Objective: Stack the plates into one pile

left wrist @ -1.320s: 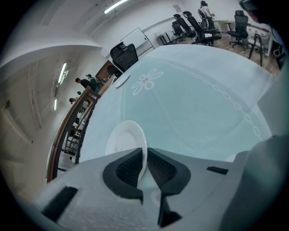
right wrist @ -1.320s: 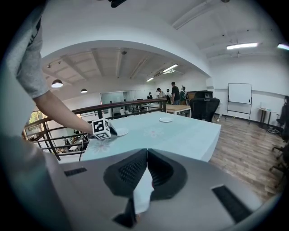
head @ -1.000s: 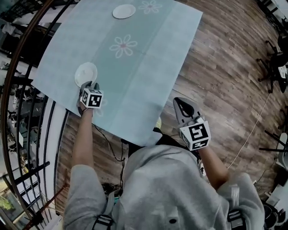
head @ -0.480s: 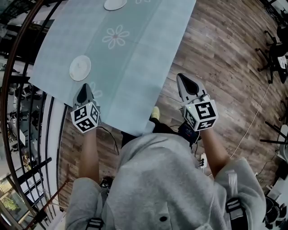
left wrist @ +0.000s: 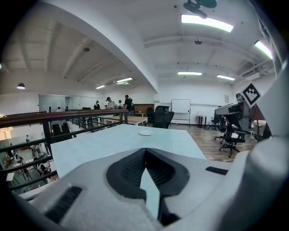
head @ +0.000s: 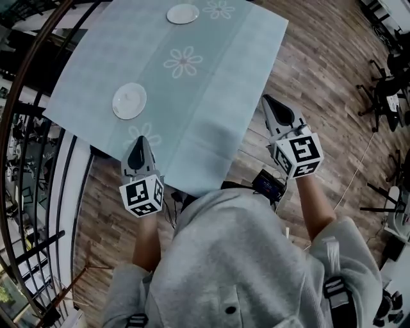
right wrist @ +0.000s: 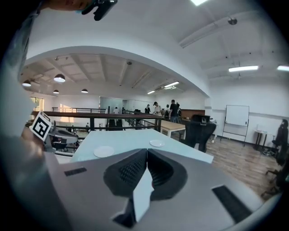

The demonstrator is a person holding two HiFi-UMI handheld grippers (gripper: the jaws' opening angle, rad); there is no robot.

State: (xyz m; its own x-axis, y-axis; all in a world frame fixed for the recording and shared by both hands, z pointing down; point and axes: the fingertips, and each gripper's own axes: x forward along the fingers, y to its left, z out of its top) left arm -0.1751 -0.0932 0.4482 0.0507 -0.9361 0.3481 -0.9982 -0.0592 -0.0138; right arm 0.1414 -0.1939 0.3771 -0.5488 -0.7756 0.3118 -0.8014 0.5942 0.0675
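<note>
Two white plates lie apart on the table's pale blue cloth (head: 211, 96): a near plate (head: 129, 101) by the left edge and a far plate (head: 183, 14) at the back. My left gripper (head: 139, 141) hovers at the table's near left corner, just short of the near plate, shut and empty. My right gripper (head: 268, 100) hangs off the table's right side over the wooden floor, shut on nothing. The left gripper view shows the far plate (left wrist: 145, 133) beyond the left gripper (left wrist: 145, 151). Past the right gripper (right wrist: 147, 151), the right gripper view shows the near plate (right wrist: 104, 151) and the far plate (right wrist: 157, 143).
A black curved railing (head: 29, 122) runs close along the table's left side. Wooden floor (head: 320, 57) lies to the right, with office chairs (head: 387, 96) at the far right. More tables, chairs (left wrist: 161, 119) and several people stand far behind.
My left gripper has drawn back from the near plate's edge, risen and shut with nothing in it. The right gripper has risen and moved forward beside the table.
</note>
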